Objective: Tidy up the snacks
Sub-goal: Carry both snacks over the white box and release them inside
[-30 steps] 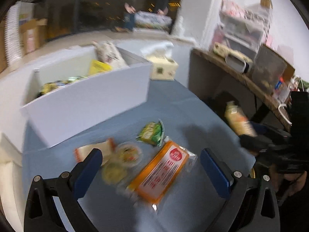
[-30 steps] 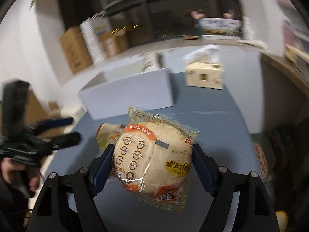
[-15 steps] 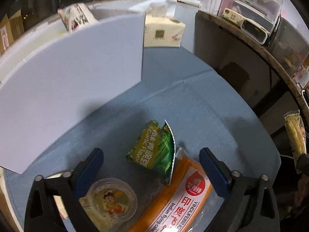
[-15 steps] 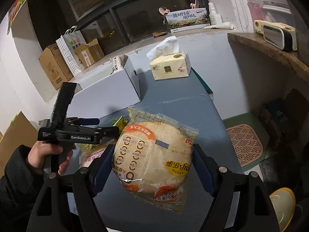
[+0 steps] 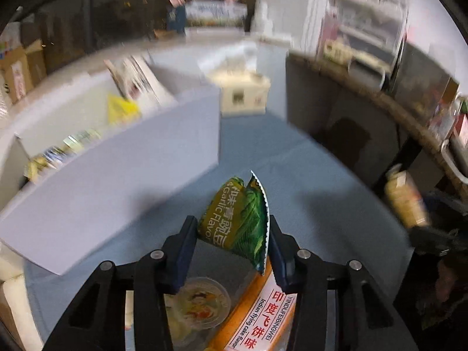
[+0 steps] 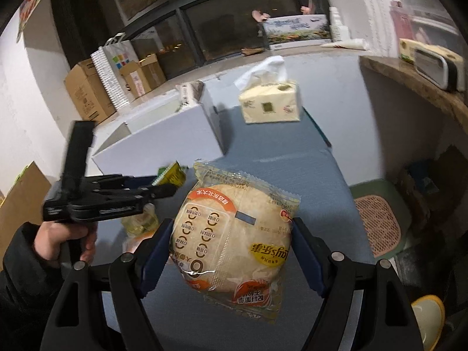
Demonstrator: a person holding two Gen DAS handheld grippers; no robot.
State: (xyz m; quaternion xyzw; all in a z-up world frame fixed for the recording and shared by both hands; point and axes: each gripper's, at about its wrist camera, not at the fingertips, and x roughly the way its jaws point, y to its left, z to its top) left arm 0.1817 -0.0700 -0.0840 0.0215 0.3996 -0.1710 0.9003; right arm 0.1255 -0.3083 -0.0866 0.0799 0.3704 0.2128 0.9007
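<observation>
Blue cloth covers the table [image 6: 272, 158], with dark windows and stacked cardboard boxes [image 6: 87, 93] behind it. Toward the far left of the cloth stands a white box [image 5: 117, 175], open at the top, with several packets showing inside, and a tissue box [image 6: 270, 103] sits just beyond its right corner.

At the left gripper [image 5: 232, 234], the jaws are drawn in narrow and pinch a green garlic-flavour packet [image 5: 237, 219] between the blue pads. The packet stands upright in the grip, its serrated edge against the right pad, raised off the cloth. Below it on the table lie an orange flying-cake packet [image 5: 263, 316] and a clear jelly cup [image 5: 201, 304], side by side.

Over at the right gripper [image 6: 231, 239], the jaws are spread fairly wide and clamp a round rice-cracker pack [image 6: 234, 237] across its middle, one pad on each side. The pack hangs above the near part of the table, its printed face turned to the camera. From that view the left gripper is seen in a hand [image 6: 64, 239], side-on, near the white box
</observation>
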